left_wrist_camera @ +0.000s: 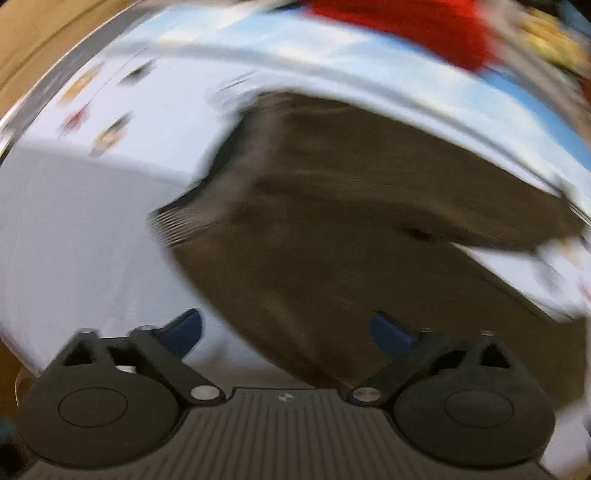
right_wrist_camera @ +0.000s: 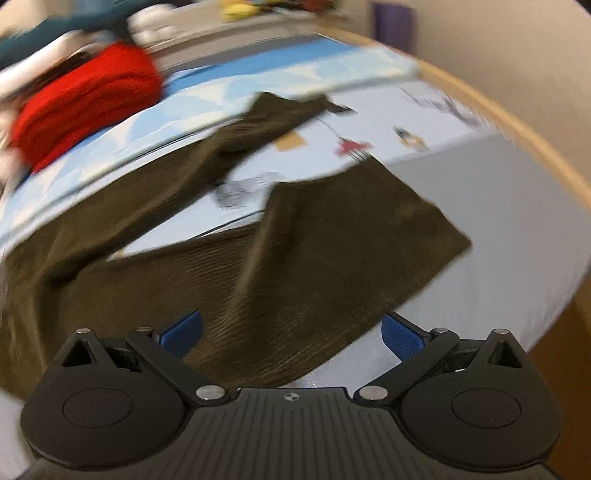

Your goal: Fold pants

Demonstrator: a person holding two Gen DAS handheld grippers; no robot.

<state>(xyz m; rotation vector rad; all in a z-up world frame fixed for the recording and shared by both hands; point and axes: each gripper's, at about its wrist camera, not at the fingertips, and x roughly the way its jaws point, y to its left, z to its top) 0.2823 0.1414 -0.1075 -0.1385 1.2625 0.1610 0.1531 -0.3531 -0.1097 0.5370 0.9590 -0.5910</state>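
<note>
Pants: dark olive-brown corduroy pants [right_wrist_camera: 303, 240] lie spread on a bed, ribbed cloth showing in both views, much of it blurred.
Legs: in the right wrist view the two legs part into a V, one running up toward the far edge of the bed, the other ending in a straight hem on the pale sheet to the right.
Bed: a pale sheet [right_wrist_camera: 498, 221] with small printed pictures covers the mattress; a light blue patterned cover [right_wrist_camera: 280, 70] lies beyond the pants.
Left gripper [left_wrist_camera: 286, 330]: jaws wide apart, blue pads clear of the cloth, nothing grasped; it points down over the edge of the pants [left_wrist_camera: 351, 206], with white sheet [left_wrist_camera: 74, 240] under its left finger.
Right gripper [right_wrist_camera: 291, 332]: jaws spread wide and released; pants cloth lies below and between the blue pads, but the pads do not press on it.
Red cloth: a red knitted garment [right_wrist_camera: 88, 103] sits on the blue cover, just beyond the pants, upper left in the right wrist view; it shows at the top of the left wrist view [left_wrist_camera: 413, 26] too.
Bed frame: a light wooden rail [right_wrist_camera: 517, 133] curves round the far right side of the mattress.
</note>
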